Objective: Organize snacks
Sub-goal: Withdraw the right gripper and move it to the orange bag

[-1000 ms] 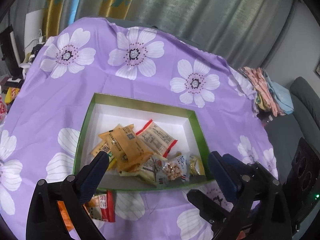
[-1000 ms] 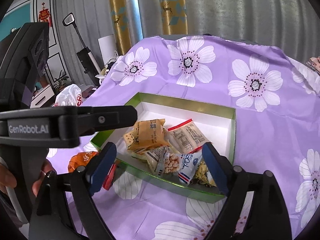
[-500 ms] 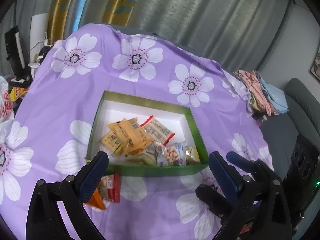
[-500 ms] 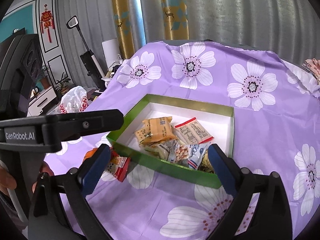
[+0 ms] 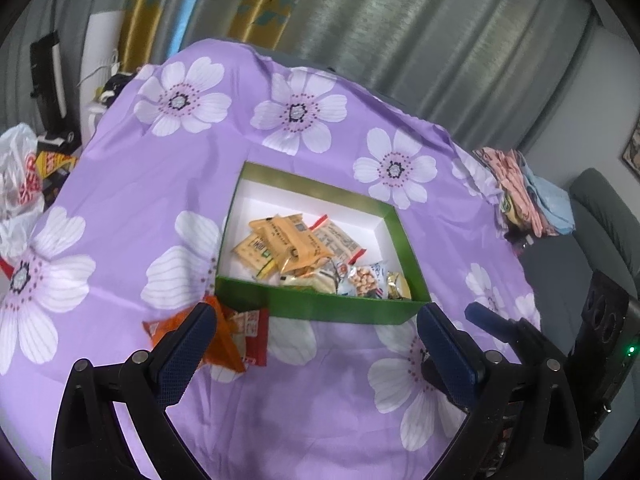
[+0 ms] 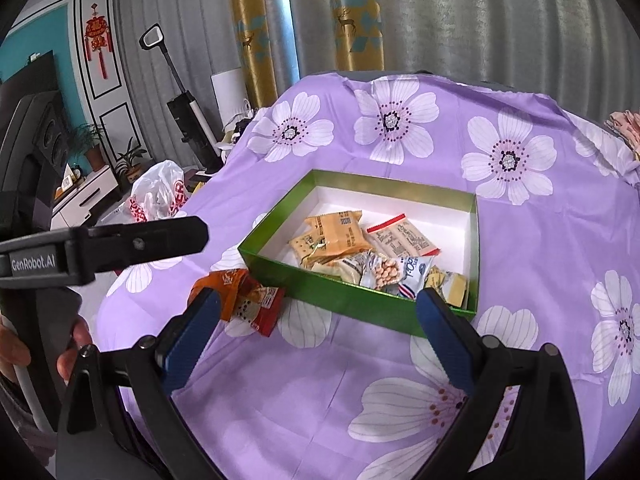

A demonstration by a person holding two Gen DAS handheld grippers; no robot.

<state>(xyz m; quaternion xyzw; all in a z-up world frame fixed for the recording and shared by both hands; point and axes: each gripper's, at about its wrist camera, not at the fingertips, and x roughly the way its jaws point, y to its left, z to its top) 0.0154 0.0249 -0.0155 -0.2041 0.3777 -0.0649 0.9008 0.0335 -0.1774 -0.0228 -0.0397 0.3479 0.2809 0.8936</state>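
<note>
A green box (image 5: 320,312) (image 6: 352,300) with a white inside sits on the purple flowered cloth. It holds several snack packets (image 5: 292,244) (image 6: 336,236) heaped at its near side. An orange packet (image 5: 224,340) (image 6: 224,284) and a red packet (image 5: 252,332) (image 6: 264,304) lie on the cloth outside the box's near left corner. My left gripper (image 5: 316,352) is open and empty, held above the cloth in front of the box. My right gripper (image 6: 316,332) is open and empty, also in front of the box. The left gripper's body (image 6: 100,248) shows at the left of the right wrist view.
The purple cloth (image 5: 120,200) (image 6: 540,240) covers the whole table. Folded clothes (image 5: 528,196) lie at the far right edge. A white plastic bag (image 6: 160,196) (image 5: 20,176) sits beyond the left edge. Curtains hang behind.
Both grippers have pulled back and up from the box. The box now looks smaller and farther, and the orange and red packets beside it have come fully into view.
</note>
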